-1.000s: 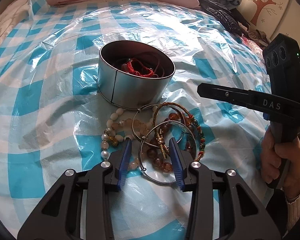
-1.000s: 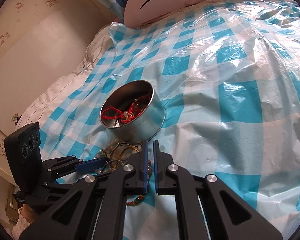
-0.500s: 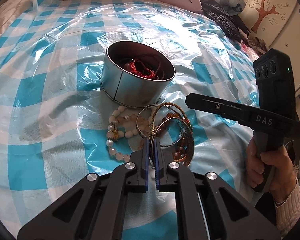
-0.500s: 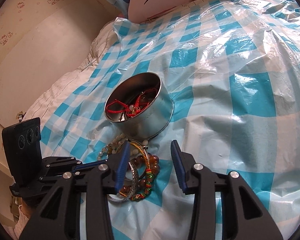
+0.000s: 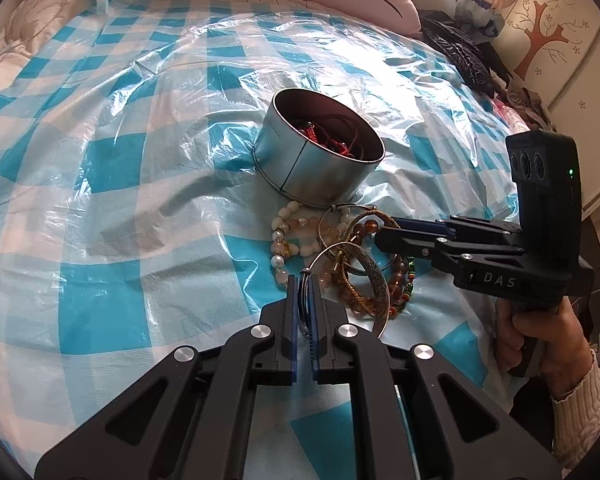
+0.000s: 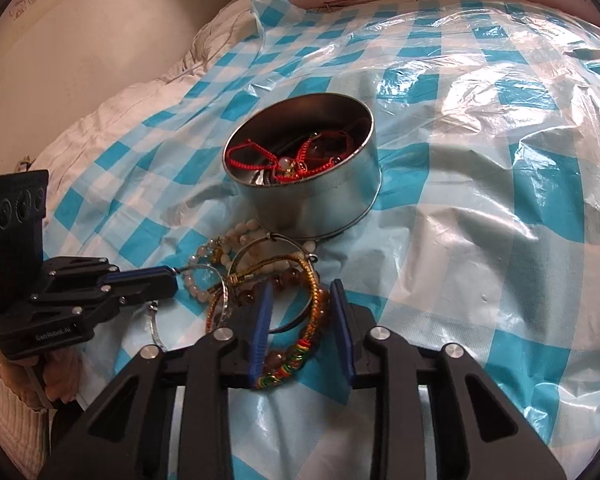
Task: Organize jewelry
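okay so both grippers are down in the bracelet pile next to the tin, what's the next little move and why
Probably close the right gripper on the woven gold bracelet. Its jaws have just been closing but stand apart around the tangle. The left gripper is shut on the silver bangle, so pinning its neighbours should let the bangle lift free toward the tin.

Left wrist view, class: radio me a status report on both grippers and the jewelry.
Left gripper shut on wide silver bangle. Right gripper closing, jaws astride gold-and-multicolour woven bracelet, not yet pinching. Round silver tin holds red cords. Bracelets tangled.
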The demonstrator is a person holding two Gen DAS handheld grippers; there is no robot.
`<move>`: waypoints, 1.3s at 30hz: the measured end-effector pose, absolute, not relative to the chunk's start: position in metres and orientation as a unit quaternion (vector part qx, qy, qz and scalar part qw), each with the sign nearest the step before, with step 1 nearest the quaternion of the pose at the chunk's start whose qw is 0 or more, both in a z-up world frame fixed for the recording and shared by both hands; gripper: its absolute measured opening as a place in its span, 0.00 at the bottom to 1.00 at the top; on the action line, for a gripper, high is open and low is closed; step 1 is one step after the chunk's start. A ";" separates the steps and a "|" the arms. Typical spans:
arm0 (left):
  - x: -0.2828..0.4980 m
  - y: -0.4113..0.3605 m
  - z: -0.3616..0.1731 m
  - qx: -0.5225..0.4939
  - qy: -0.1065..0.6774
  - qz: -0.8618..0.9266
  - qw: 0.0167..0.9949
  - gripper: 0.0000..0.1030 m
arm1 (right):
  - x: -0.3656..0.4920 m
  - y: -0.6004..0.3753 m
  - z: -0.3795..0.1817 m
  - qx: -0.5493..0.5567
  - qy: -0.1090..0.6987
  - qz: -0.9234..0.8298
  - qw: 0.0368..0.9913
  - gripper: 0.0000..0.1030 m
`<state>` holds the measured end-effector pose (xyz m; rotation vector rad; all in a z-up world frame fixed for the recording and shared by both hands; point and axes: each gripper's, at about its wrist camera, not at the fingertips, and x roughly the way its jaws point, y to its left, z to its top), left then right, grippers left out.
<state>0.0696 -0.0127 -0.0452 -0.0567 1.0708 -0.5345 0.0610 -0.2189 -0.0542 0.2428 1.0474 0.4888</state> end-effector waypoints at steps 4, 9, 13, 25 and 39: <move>0.070 -0.008 -0.046 -0.034 0.502 -0.248 0.828 0.04 | 0.059 -0.223 -0.051 0.113 0.487 0.221 0.837 0.08; 0.068 -0.005 -0.044 -0.044 0.492 -0.240 0.836 0.04 | 0.055 -0.234 -0.042 0.134 0.468 0.212 0.848 0.05; 0.068 0.000 -0.043 -0.050 0.488 -0.236 0.839 0.04 | 0.053 -0.246 -0.040 0.166 0.457 0.213 0.847 0.05; 0.067 0.013 -0.044 -0.065 0.486 -0.222 0.843 0.04 | 0.047 -0.207 -0.048 0.079 0.494 0.225 0.836 0.10; 0.066 0.010 -0.034 -0.068 0.477 -0.230 0.846 0.04 | 0.036 -0.265 -0.028 0.233 0.423 0.217 0.848 0.04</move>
